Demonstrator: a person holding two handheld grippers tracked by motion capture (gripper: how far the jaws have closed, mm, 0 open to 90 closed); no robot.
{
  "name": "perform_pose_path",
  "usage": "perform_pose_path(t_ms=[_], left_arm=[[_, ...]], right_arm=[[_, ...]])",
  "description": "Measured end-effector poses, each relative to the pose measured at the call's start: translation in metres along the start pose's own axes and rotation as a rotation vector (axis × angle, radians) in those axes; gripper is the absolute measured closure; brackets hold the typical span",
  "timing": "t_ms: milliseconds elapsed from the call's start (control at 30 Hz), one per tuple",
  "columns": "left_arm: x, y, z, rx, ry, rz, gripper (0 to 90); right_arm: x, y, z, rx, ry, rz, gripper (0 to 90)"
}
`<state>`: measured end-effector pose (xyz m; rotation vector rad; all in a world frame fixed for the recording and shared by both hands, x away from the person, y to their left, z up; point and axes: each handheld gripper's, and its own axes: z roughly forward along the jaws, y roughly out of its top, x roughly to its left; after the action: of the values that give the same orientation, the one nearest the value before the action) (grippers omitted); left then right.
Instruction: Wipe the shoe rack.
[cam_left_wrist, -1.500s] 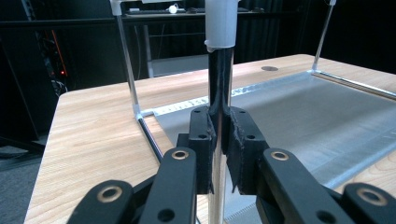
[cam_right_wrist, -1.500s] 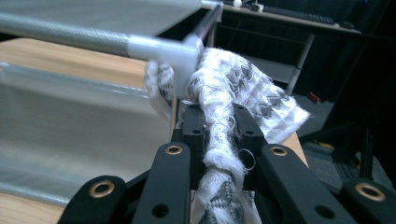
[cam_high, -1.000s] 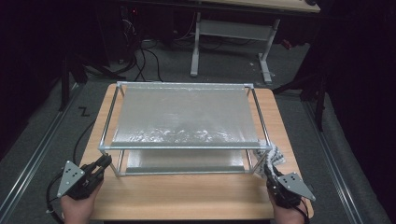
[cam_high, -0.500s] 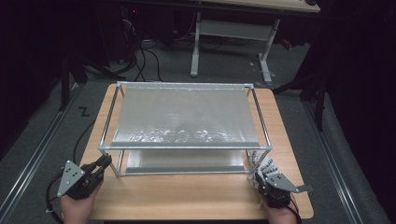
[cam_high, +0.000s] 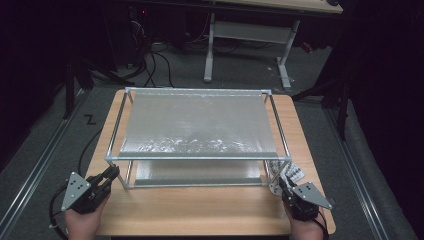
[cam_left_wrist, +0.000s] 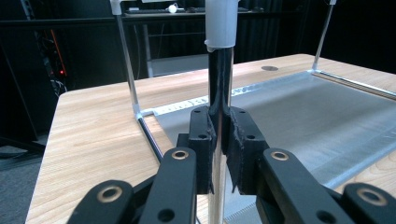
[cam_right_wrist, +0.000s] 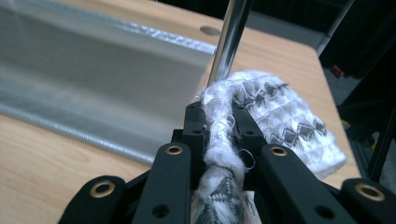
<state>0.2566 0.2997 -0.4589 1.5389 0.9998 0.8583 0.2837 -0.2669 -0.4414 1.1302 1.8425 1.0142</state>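
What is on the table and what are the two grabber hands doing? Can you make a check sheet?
Surface: light wooden table, bare at the near edge.
Job's things: silver two-level metal shelf rack; white and grey woven cloth at its near right post.
Clutter: nothing seen.
Grippers: left gripper shut on the rack's near left post; right gripper shut on the cloth.
Cables: black cable trails from the left gripper; more black cables on the floor.
Surroundings: dark room, grey floor, white-legged desk behind.
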Motion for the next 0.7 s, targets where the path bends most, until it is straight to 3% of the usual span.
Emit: perform_pose_path(t_ms=[300,433,700], left_arm=[[0.001,0.000,-0.001,0.001,0.011,-0.007,80.5],[-0.001,0.001,0.001,0.006,0.016,0.006,80.7],[-0.001,0.001,0.000,0.005,0.013,0.004,80.8]], right_arm=[[-0.002,0.010,-0.007,-0.037,-0.006,0.000,79.4],[-0.004,0.000,-0.002,-0.005,-0.008,0.019,79.6],[-0.016,-0.006,-0.006,-0.015,-0.055,0.058,79.8]])
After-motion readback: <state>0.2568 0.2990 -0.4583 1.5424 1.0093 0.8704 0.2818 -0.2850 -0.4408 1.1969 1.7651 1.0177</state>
